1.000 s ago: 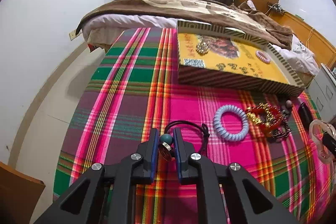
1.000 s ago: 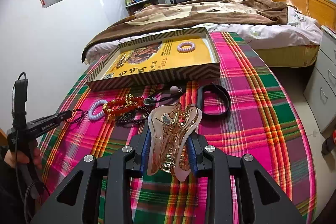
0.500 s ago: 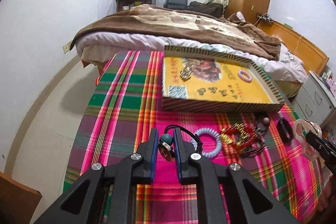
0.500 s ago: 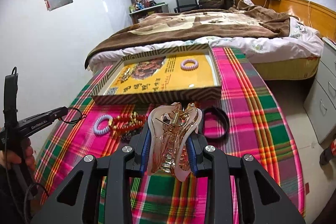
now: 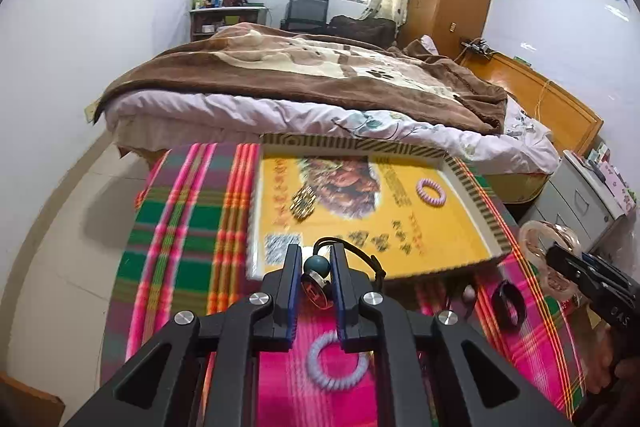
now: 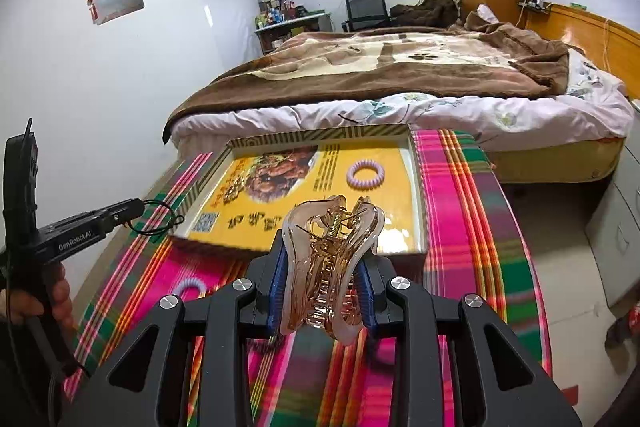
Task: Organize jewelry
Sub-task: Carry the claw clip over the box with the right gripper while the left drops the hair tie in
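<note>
Two pieces are in hand: the left gripper (image 5: pixel 314 277) has its fingers pinched on a black cord charm (image 5: pixel 316 277), the right gripper (image 6: pixel 322 267) clamps an amber hair claw (image 6: pixel 328 263), both just short of the yellow tray (image 6: pixel 416 187). Ahead of the fingers, the tray holds a lilac coil tie (image 6: pixel 365 174) and what looks like a gold piece (image 5: pixel 303 203). Below them, a pale coil tie (image 5: pixel 336 359) and a black band (image 5: pixel 508 305) remain on the tabletop (image 5: pixel 180 239).

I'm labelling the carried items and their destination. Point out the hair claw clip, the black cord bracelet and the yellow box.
hair claw clip (image 6: pixel 326 263), right wrist view, translucent body.
black cord bracelet (image 5: pixel 317 264), left wrist view, teal bead.
yellow box (image 5: pixel 486 205), left wrist view, striped right wall.
</note>
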Motion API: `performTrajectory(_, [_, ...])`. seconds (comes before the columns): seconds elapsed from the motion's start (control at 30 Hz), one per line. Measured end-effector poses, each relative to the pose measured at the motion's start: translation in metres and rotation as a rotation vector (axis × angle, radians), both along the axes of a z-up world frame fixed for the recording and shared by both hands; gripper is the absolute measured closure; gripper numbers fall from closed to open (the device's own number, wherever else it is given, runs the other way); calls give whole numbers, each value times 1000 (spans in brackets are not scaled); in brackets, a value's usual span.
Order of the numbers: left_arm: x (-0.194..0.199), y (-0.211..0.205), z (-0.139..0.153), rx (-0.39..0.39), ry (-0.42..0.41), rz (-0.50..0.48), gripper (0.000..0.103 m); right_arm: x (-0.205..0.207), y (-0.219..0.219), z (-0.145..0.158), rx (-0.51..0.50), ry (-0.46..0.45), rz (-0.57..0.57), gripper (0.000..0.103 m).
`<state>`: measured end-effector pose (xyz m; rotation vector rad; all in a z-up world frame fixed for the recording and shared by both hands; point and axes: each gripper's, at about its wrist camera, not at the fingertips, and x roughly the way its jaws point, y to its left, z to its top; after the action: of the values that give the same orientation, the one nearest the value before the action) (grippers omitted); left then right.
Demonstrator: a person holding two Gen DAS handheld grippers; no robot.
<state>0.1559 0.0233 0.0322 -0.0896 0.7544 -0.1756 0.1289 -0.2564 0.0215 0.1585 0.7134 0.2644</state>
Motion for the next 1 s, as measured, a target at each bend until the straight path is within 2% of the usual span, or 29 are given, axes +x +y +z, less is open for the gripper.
performTrajectory(0.3, [63, -25, -10, -29, 21, -54, 89, 80, -2, -4, 1, 55, 43, 72])
performTrajectory(0.57, [109, -42, -32, -13, 68, -84, 89, 152, 8, -23, -24, 126, 119, 72])
performTrajectory(0.77, [137, -52, -60, -8, 127, -103, 89, 191, 23, -41, -71, 176, 143, 72])
performTrajectory(1.0, [153, -58, -76, -8, 154, -102, 89, 222, 41, -56, -123, 225, 181, 72])
